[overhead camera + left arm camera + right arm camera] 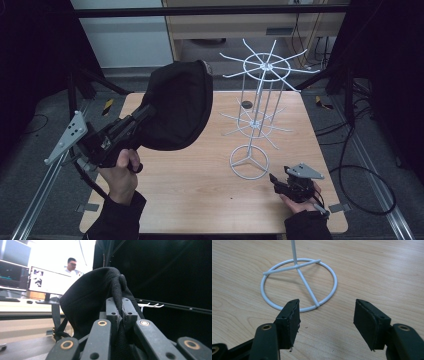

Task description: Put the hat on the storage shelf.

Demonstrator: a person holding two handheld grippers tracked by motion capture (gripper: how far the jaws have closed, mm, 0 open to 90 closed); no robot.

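No legible text, labels or numbers anywhere.

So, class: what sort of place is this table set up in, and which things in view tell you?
Probably a lab or recording workspace, not a home: a wooden table boxed in by dark curtains, loose cables across the grey floor, and monitors on a desk behind.

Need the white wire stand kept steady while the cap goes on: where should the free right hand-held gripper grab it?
Grip the base ring from the near side. It lies flat just ahead of the open right hand-held gripper, its thin wire fits between the jaws, and no hooks crowd it.
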